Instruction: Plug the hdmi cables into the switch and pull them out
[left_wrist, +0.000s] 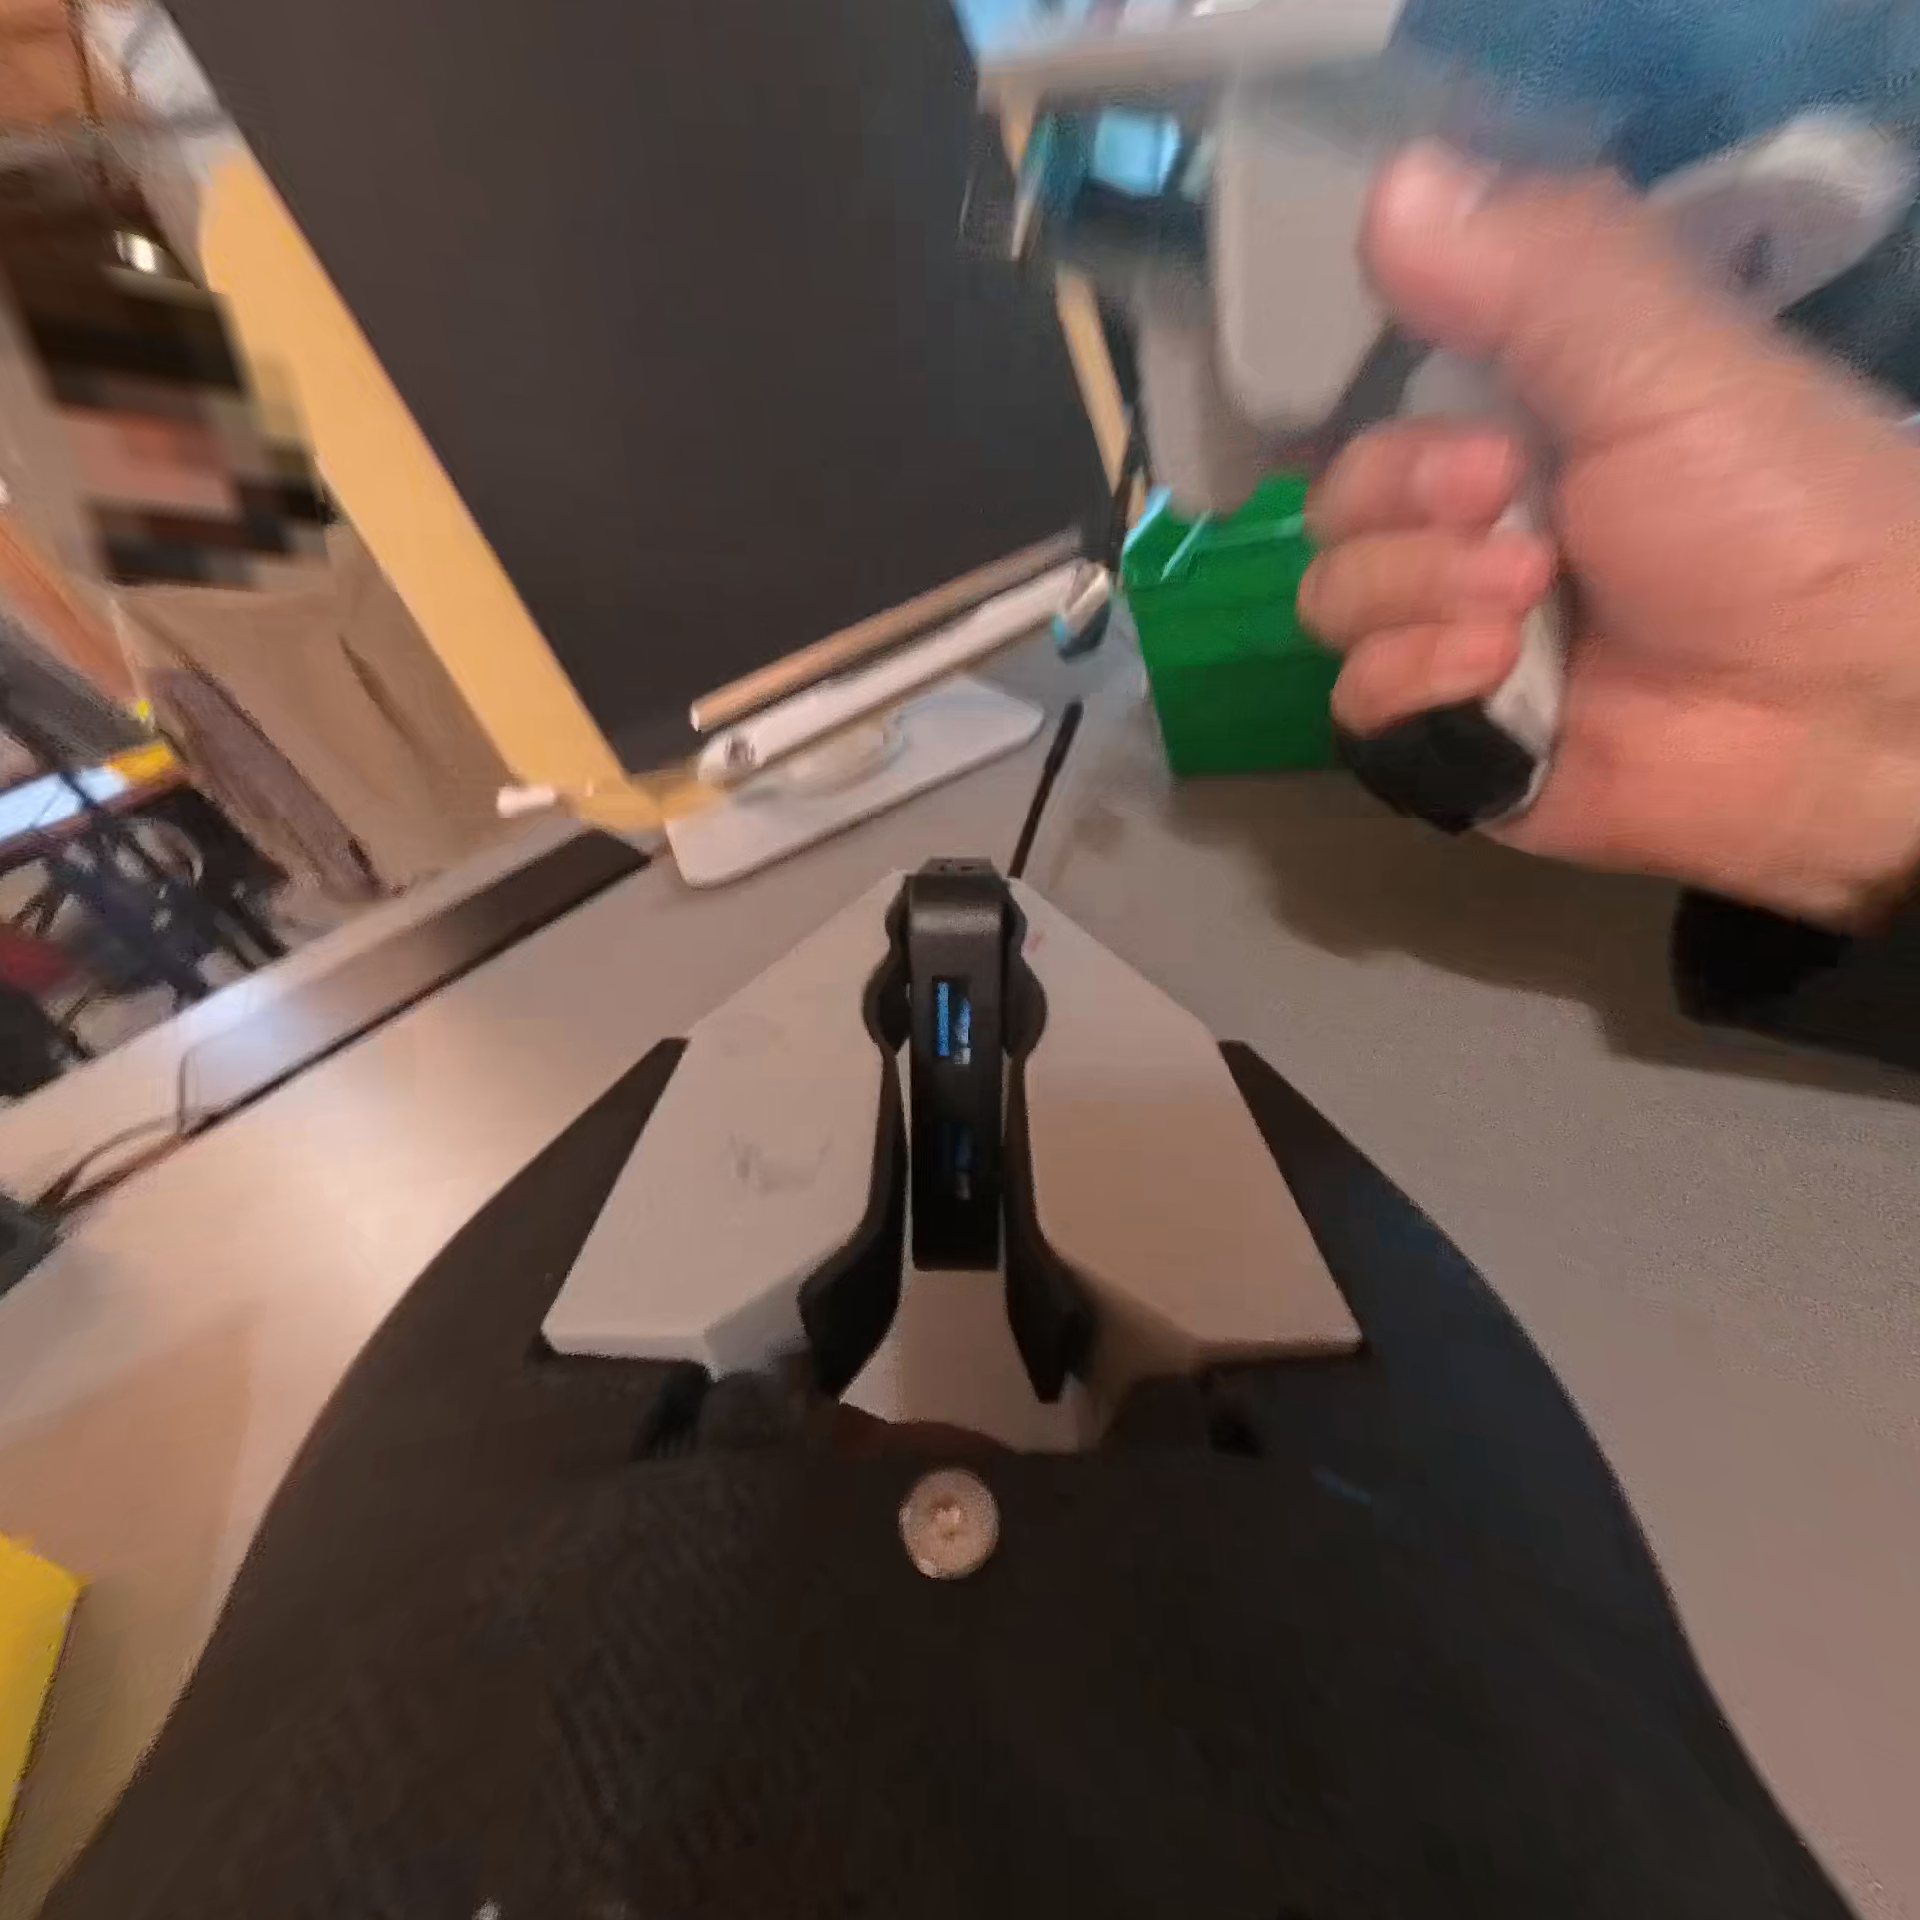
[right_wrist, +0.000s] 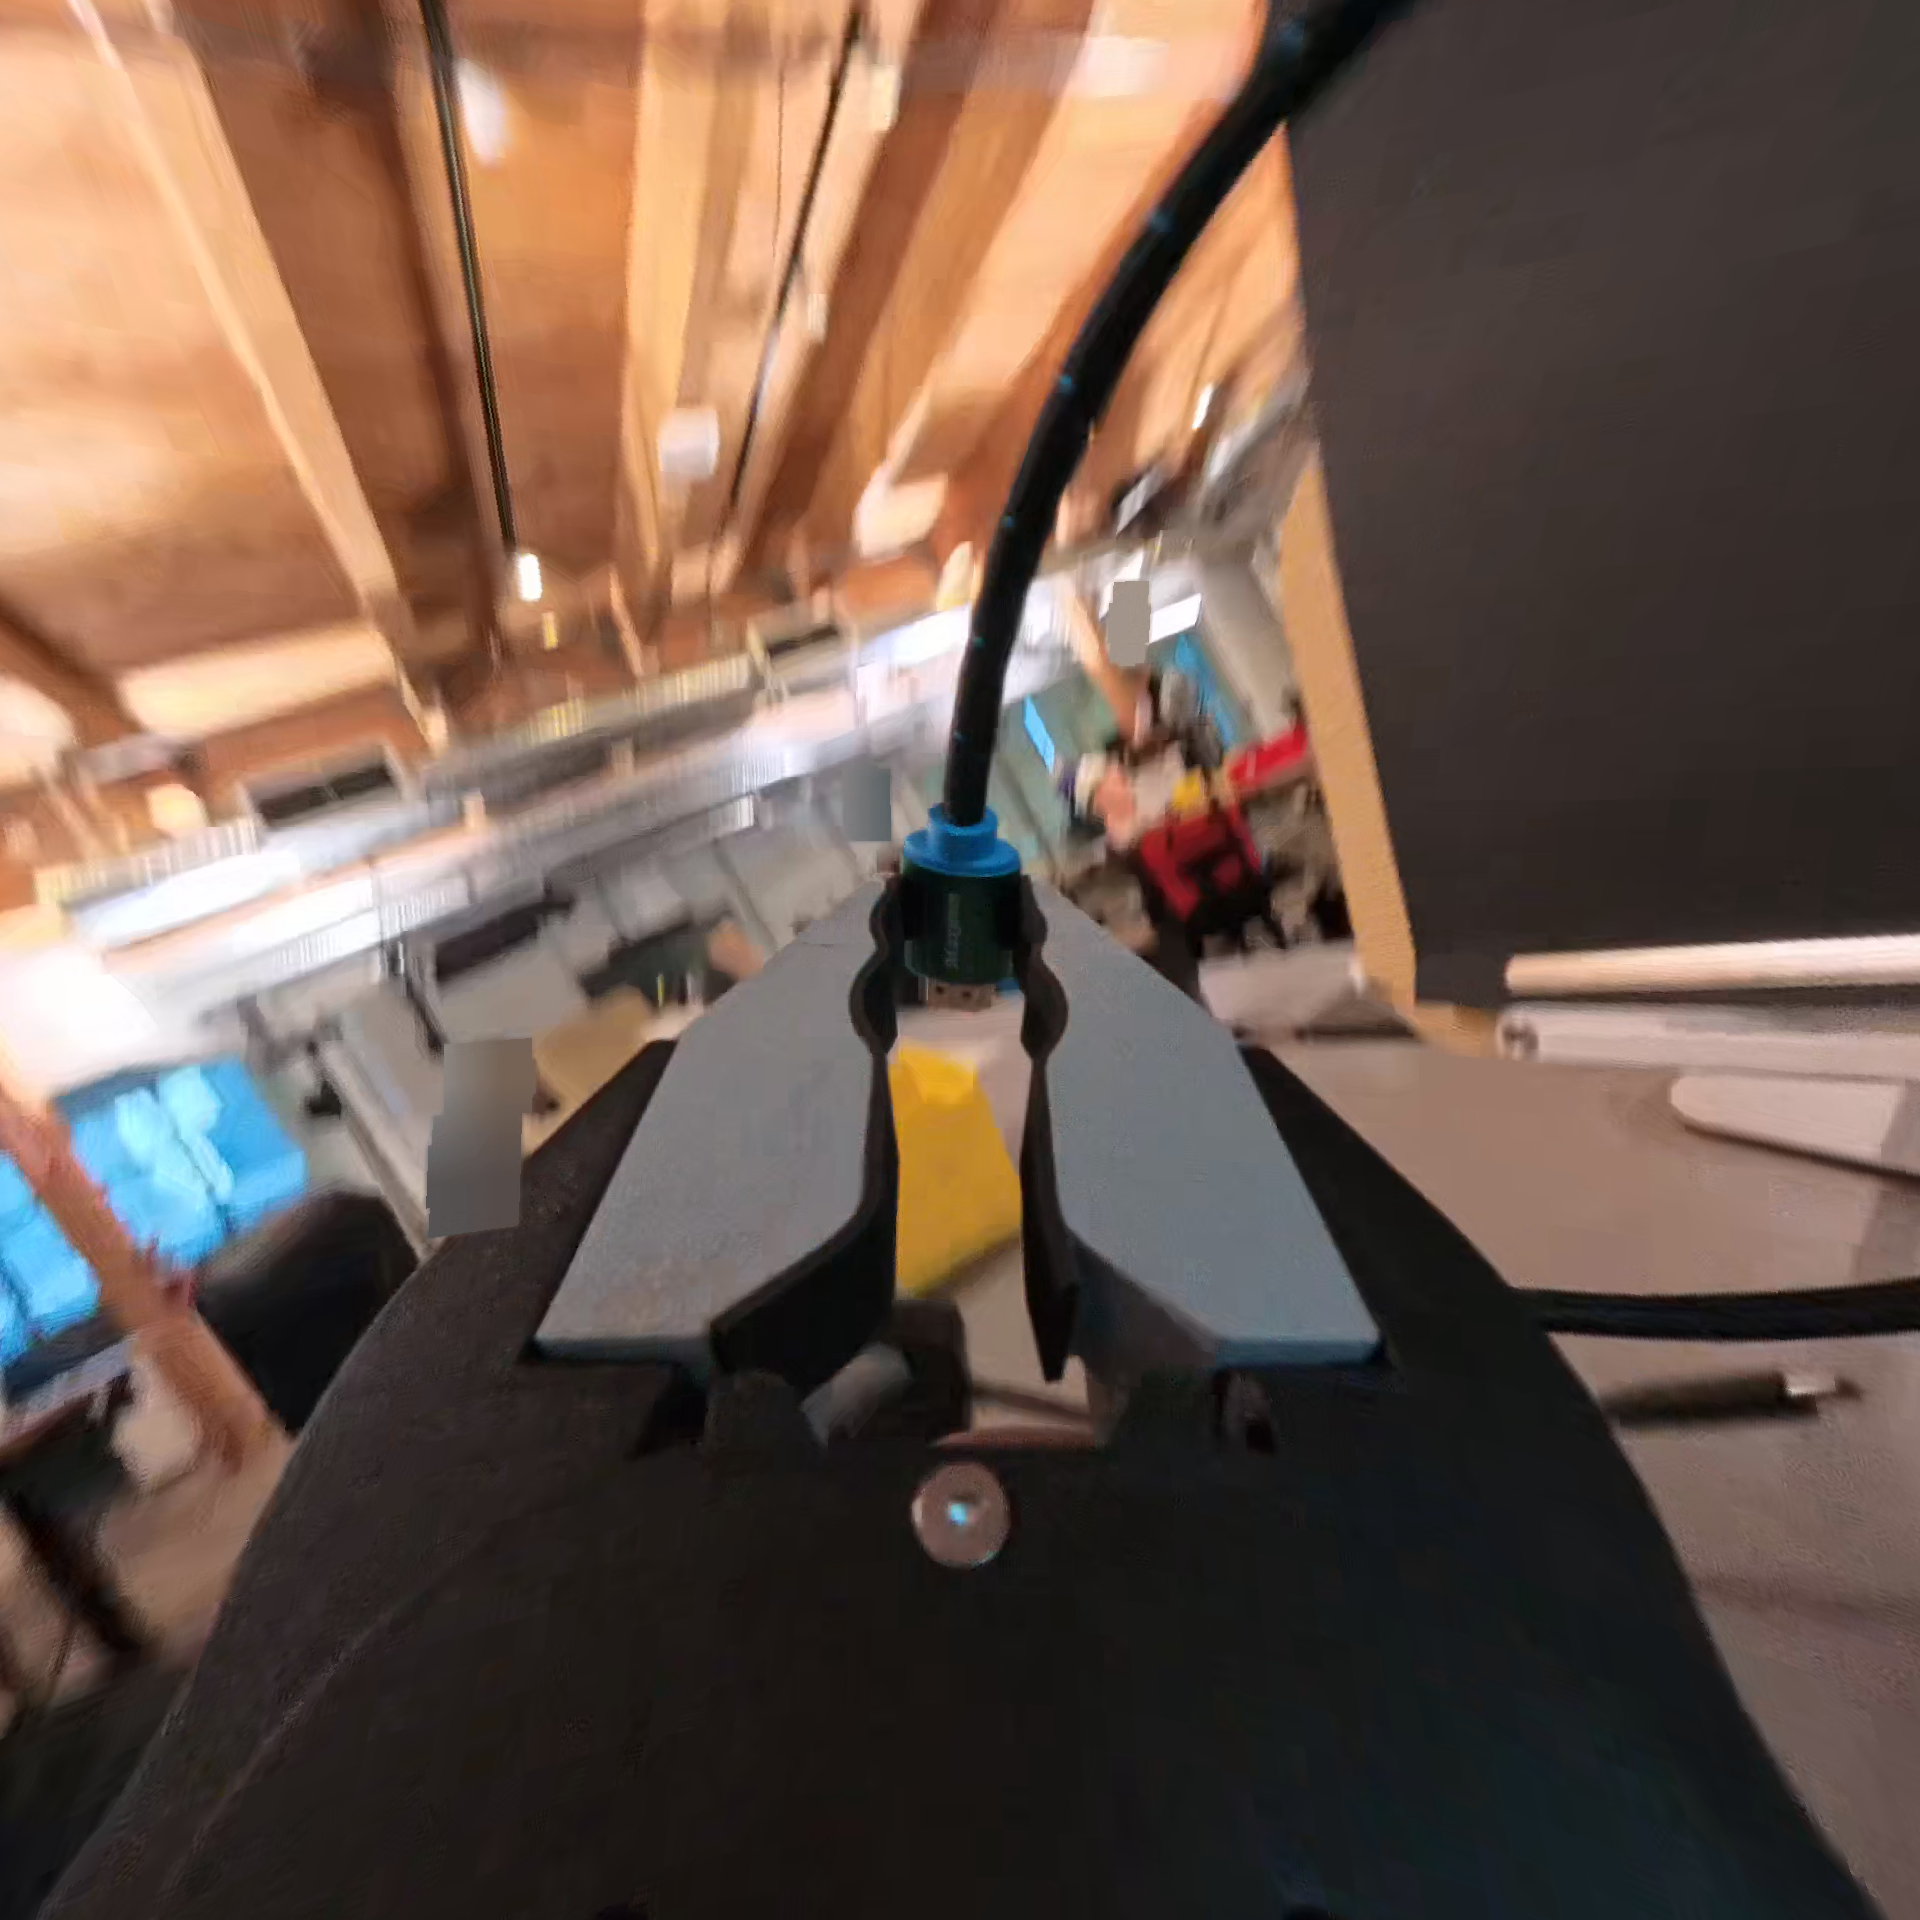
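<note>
HDMI cable plug (right_wrist: 956, 920) is pinched between the tips of my right gripper (right_wrist: 954, 935), lifted in the air above the desk (right_wrist: 1558, 1195). Its metal end looks toward the camera and a little down, and the blue collar is at the far side. So the long axis of the plug runs along the gripper fingers, and the black cable (right_wrist: 1049, 447) leaves it away from me and bends up to the right.

My left gripper (left_wrist: 954, 1049) is pressed onto the switch (left_wrist: 956, 1081), a narrow black box held on its edge above the desk. Its long axis also runs along the fingers, from near the camera to the tips. One face with a blue port is turned up toward the camera, and a thin black wire (left_wrist: 1044, 790) goes out from its far end.

In the left wrist view I see the hand (left_wrist: 1621, 582) that carries the right gripper, blurred, over a green box (left_wrist: 1226, 644).

I judge that the plug and the switch are apart now, with nothing inserted in the ports I can see. If this is before the plugging or after a pulling out, I cannot tell. Another cable end (right_wrist: 1714, 1392) lies on the desk, free. To insert, the plug must turn so its metal end meets a port.
</note>
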